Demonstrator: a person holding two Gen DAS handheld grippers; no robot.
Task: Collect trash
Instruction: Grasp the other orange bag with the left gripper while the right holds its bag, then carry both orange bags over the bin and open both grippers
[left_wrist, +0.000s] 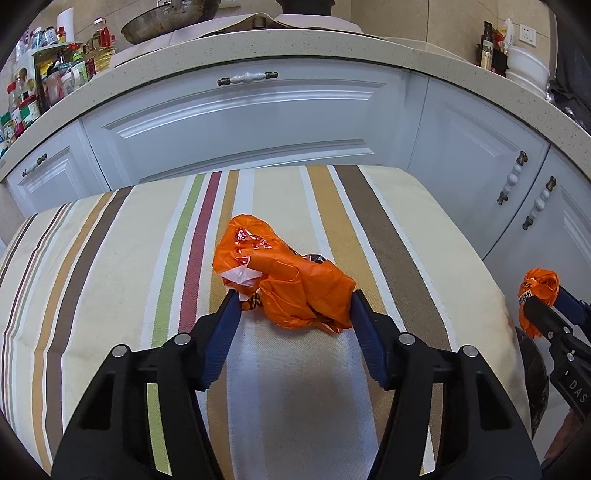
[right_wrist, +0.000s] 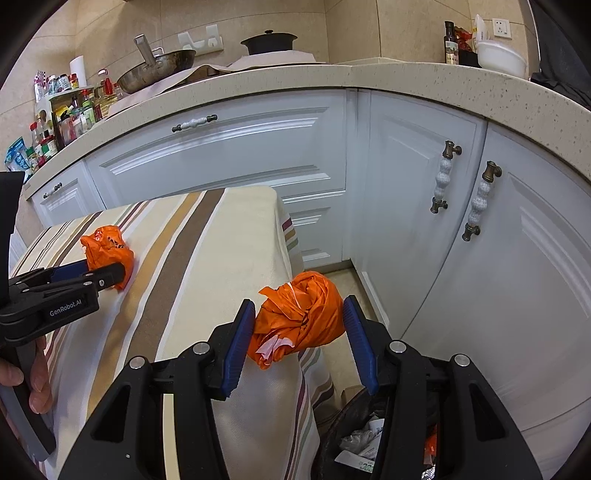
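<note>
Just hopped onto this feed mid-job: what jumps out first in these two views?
Two crumpled bright orange plastic bags. The left gripper pinches one orange bag on the striped tablecloth. The right gripper holds the other bag off the table's edge, above a dark trash bin already holding scraps.

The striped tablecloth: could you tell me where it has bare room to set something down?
The striped tablecloth is bare left of the crumpled orange bag that the left gripper grips, and along the far edge by the white cabinets. The right strip is bare too, but the right gripper holds an orange wad past that edge, above the trash bin.
</note>
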